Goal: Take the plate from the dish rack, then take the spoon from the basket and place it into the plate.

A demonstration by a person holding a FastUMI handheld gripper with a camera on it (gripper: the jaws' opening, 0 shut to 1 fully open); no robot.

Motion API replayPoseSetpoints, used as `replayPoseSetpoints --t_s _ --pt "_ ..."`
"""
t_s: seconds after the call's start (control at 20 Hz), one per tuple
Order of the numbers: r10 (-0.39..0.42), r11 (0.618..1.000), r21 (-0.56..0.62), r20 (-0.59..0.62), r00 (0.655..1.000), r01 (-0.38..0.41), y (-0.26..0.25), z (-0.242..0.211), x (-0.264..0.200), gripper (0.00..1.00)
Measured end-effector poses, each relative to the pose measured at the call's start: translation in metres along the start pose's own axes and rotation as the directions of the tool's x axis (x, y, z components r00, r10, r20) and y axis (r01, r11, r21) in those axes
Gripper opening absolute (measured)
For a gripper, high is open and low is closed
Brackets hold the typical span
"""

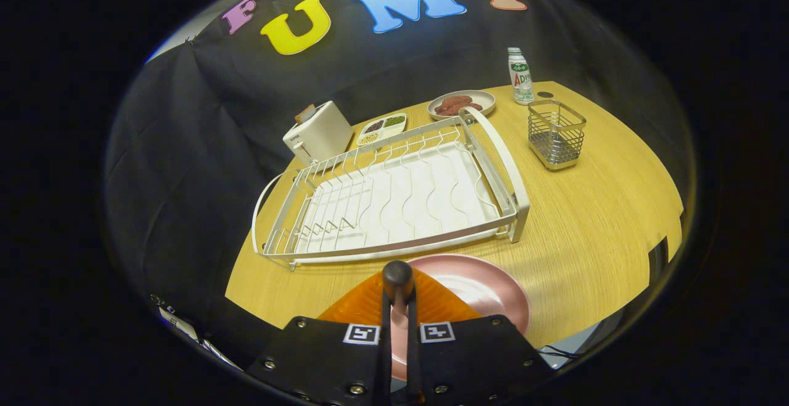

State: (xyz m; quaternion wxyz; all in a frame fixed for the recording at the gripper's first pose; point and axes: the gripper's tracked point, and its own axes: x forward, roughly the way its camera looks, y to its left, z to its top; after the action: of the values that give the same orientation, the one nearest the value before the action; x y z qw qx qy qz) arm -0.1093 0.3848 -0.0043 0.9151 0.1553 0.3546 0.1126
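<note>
My gripper (399, 300) is shut on a dark spoon (397, 275), whose rounded end sticks up between the two fingertips. The rest of the spoon is hidden by the fingers. Directly below and just ahead of the fingers lies a pink plate (487, 289) on the wooden table, near its front edge. The spoon hangs over the plate's left part; whether it touches the plate I cannot tell. Beyond the plate stands the white wire dish rack (394, 193), with nothing in it. The wire basket (556, 133) stands to the right of the rack and looks empty.
Behind the rack are a white toaster (317, 133), a divided tray of food (382, 129) and a plate of sausages (461, 104). A small bottle (521, 76) stands behind the basket. The wooden table (592, 221) ends close at the front and right.
</note>
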Motion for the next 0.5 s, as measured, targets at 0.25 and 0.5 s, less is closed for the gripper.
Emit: replayPoseSetpoints --t_s 0.25,0.5 --pt "0.010 0.999 -0.034 0.009 1.000 -0.010 0.007 0.000 0.006 0.10" --pt "0.012 0.998 -0.058 0.041 0.999 -0.010 0.003 0.015 -0.010 0.16"
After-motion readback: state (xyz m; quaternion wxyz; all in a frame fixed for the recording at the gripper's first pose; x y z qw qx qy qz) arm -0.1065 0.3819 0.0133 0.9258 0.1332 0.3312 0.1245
